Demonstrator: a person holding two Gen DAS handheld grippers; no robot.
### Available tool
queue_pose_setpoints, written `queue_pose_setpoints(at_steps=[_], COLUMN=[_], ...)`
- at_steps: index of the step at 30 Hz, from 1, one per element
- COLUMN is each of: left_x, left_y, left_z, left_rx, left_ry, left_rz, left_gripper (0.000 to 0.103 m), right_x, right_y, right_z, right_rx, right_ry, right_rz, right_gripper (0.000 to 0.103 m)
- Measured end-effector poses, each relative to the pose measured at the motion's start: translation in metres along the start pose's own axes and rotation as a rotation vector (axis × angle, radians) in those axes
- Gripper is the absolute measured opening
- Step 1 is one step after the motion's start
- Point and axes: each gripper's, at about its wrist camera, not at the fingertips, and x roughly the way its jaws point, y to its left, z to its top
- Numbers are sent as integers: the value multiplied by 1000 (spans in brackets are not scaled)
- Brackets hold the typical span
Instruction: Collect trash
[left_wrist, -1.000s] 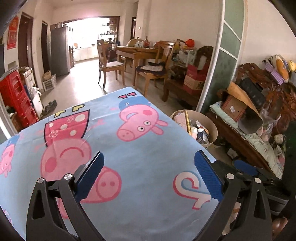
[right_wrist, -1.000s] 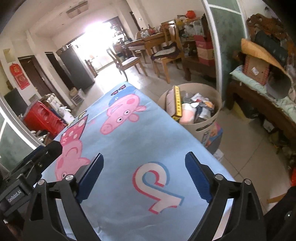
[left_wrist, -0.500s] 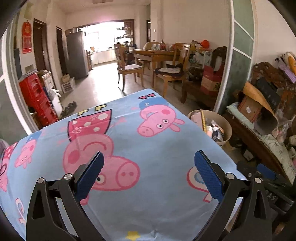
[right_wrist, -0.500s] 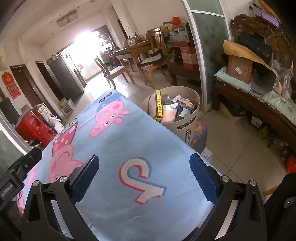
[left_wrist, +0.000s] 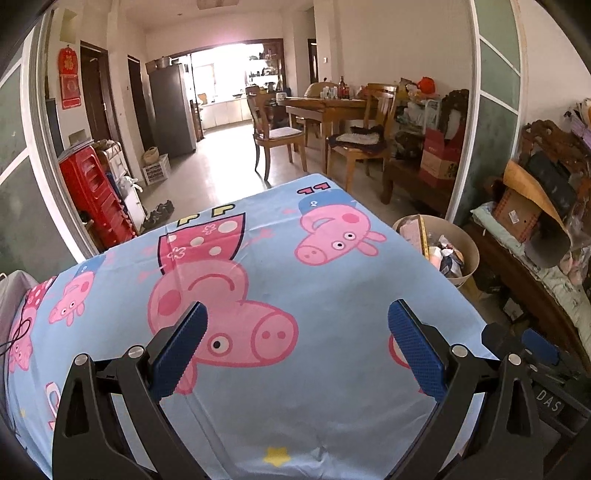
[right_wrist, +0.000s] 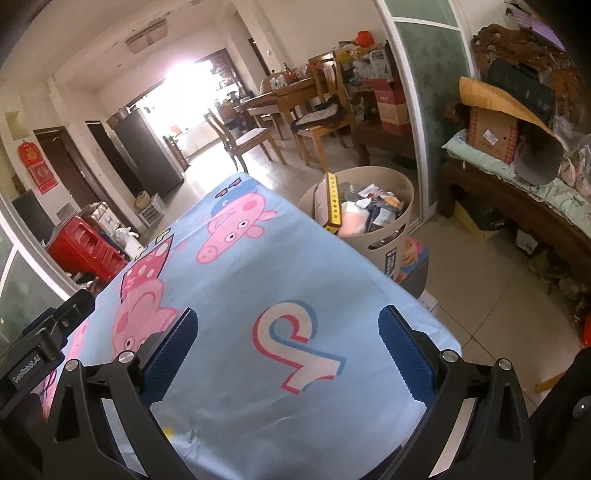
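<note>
1. My left gripper (left_wrist: 295, 332) is wide open with nothing between its blue pads; it hangs over the near part of the table (left_wrist: 332, 295), above the big pink pig on the cloth
2. My right gripper (right_wrist: 288, 343) is also wide open and holds nothing; it is over the near right corner of the table, and I see the body of the left one at the left border of its view
3. On the cartoon cloth I see no loose trash in either view; the surface shows only the print
4. The trash that I can see is already in the beige bin (right_wrist: 391, 225), which stands on the floor just beside the right edge of the table, ahead and to the right of both grippers. The right gripper is the nearer one
5. In the bin a long yellow box (right_wrist: 334, 203) stands almost upright against the rim nearest the table, with wrappers piled beside it
6. I judge the collecting is nearly done or done
7. To the right the floor is free up to the wooden bench (right_wrist: 517, 214); beyond the far edge of the table the floor is open up to the dining chairs (left_wrist: 277, 136)
</note>
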Motion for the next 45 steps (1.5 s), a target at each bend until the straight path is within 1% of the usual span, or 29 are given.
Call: queue_pose_setpoints(at_steps=[2, 4, 5, 7, 9, 11, 15, 18, 24, 31, 35, 38, 43, 45], left_x=[-1, -2, -2, -1, 1, 3, 6, 4, 3, 3, 5, 6, 5, 1], left_y=[0, 0, 0, 0, -1, 0, 1, 2, 1, -5, -4, -3, -3, -2], left_z=[0, -1, -1, -1, 1, 1, -2, -3, -4, -2, 0, 0, 1, 1], left_rx=[0, 3, 3, 5, 4, 1, -3, -7, 1, 31, 18, 7, -2, -14], left_ry=[1, 0, -2, -8, -6, 5, 25, 21, 11, 0, 12, 15, 33, 14], left_rz=[6, 11, 12, 14, 20, 17, 23, 46, 41, 47, 40, 48, 48, 58], left_gripper=[97, 97, 97, 97, 97, 97, 97, 97, 97, 97, 97, 97, 97, 97], right_x=[-2, -1, 2, 5, 6, 1, -6, -4, 8, 7, 5, 3, 2, -1], right_y=[-2, -6, -9, -13, -8, -2, -1, -3, -6, -2, -2, -1, 3, 5], right_z=[1, 3, 4, 4, 6, 13, 20, 19, 14, 12, 9, 8, 4, 2], right_rx=[0, 1, 14, 38, 16, -14, -18, -18, -8, -17, -13, -12, -19, -34], right_ry=[-17, -28, -10, 22, 32, 14, -23, 2, 63, 38, 23, 17, 29, 28], right_rz=[-5, -32, -37, -17, -7, 9, 21, 24, 21, 14, 9, 10, 31, 35], right_gripper=[94, 94, 94, 94, 94, 94, 94, 94, 94, 94, 94, 94, 94, 94])
